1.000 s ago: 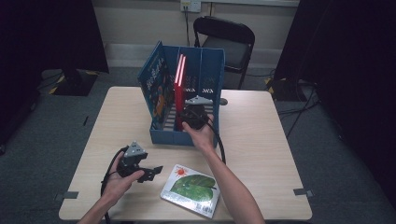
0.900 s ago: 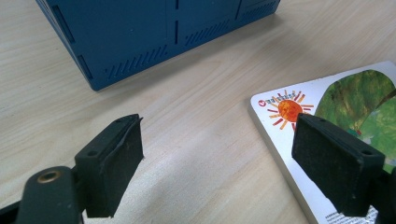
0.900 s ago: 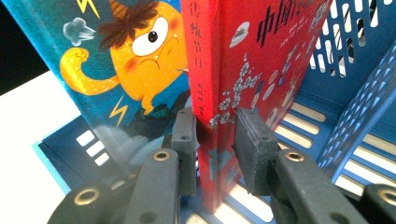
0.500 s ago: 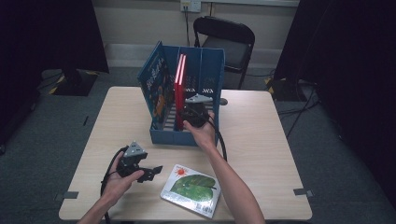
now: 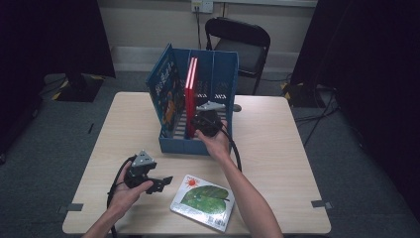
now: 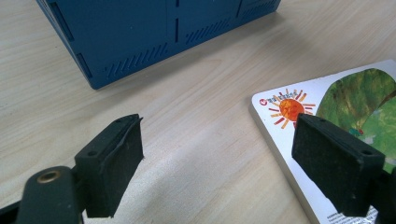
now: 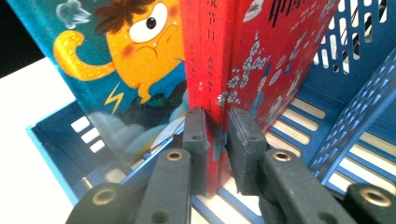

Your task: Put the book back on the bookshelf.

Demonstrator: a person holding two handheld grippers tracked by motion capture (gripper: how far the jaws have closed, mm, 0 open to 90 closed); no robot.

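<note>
A red book (image 7: pixel 219 56) stands upright in the blue file rack (image 5: pixel 183 145), beside a blue picture book (image 7: pixel 116 60) that leans on the rack's left wall. My right gripper (image 7: pixel 217 126) reaches into the rack from the front. Its jaws have just been closing, and the pads now press both sides of the red book's lower spine. My left gripper (image 6: pixel 218 135) hovers low over the table near the front left, jaws wide open with nothing between them. A flat book with a green leaf and a sun (image 6: pixel 355 102) lies just to its right.
The wooden table (image 5: pixel 277 148) has bare room to the right of the rack and along its left side. A black folding chair (image 5: pixel 237 42) stands behind the table's far edge. Cables trail from both grippers across the tabletop.
</note>
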